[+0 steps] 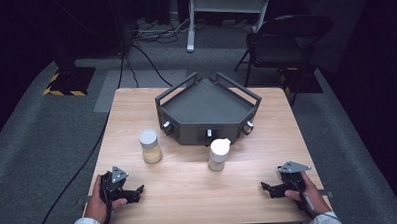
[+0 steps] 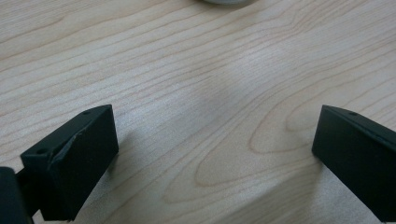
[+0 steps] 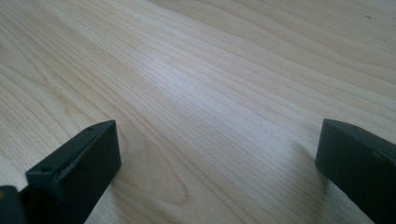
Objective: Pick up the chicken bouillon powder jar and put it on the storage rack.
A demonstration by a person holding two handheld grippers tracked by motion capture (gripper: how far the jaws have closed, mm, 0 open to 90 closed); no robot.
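Jars: two stand near the table's (image 1: 136,101) centre, in front of the dark grey tray (image 1: 206,104) set toward the far edge. Yellow-filled jar (image 1: 150,146) stands left of centre; white jar (image 1: 219,154) stands right of it, just before the tray's front wall. Left gripper (image 1: 134,193) rests by the near left corner, jaws spread wide, nothing between them. Right gripper (image 1: 269,187) rests by the near right corner, likewise spread and empty.

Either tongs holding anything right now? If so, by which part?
Nothing held. Left tongs and right tongs are open over bare table; both jars stand untouched.
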